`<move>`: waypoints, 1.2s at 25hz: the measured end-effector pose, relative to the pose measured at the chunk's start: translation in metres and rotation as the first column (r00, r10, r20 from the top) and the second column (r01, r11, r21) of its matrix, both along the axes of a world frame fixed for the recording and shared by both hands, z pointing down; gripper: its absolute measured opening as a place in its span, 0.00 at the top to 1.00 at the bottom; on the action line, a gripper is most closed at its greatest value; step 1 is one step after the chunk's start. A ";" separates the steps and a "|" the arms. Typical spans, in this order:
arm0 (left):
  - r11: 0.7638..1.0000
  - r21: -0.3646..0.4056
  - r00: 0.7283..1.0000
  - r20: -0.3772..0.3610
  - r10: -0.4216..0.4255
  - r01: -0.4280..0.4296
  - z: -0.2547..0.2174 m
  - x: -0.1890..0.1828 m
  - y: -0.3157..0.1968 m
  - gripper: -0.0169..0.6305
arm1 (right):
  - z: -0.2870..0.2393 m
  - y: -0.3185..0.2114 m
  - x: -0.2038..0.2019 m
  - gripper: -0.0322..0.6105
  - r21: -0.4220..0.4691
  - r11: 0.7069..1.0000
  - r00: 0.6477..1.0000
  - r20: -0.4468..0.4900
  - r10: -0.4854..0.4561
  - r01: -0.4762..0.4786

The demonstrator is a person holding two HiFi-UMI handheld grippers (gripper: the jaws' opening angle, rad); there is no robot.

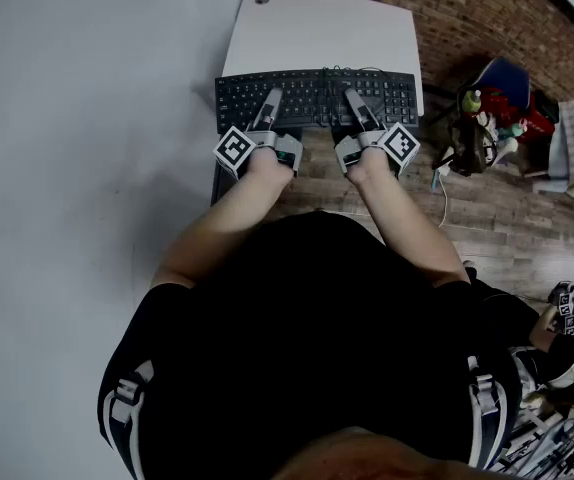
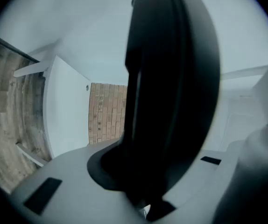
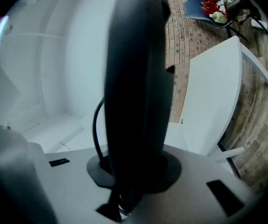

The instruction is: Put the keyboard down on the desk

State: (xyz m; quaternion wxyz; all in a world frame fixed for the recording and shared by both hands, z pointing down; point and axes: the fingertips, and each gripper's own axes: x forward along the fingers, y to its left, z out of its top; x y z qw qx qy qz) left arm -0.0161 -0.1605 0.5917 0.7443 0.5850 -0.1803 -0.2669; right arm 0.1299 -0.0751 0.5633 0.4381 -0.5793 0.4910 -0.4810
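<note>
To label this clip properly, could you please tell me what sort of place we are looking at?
Probably a small office or workroom: a white desk stands against a brick wall, a black keyboard is being handled at it, and the floor is wood plank.

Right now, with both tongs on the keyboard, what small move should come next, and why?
Probably ease the keyboard forward and down onto the desk. The left tongs and right tongs are both shut on its near edge, it is over the desk's front edge, and bare desktop lies beyond.
</note>
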 end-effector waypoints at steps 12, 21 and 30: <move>0.999 -0.033 0.999 -0.029 -0.032 0.031 0.010 0.006 0.006 0.85 | 0.013 -0.001 0.006 0.81 0.002 1.000 1.000 0.014 -0.018 0.018; 0.998 -0.036 0.998 -0.010 -0.058 0.058 0.032 0.010 0.008 0.84 | 0.035 -0.002 0.014 0.81 -0.006 0.999 0.999 0.023 -0.044 0.044; 0.995 -0.056 0.996 -0.025 -0.089 0.087 0.038 0.008 0.012 0.84 | 0.046 -0.003 0.013 0.81 -0.019 0.997 0.997 0.025 -0.078 0.078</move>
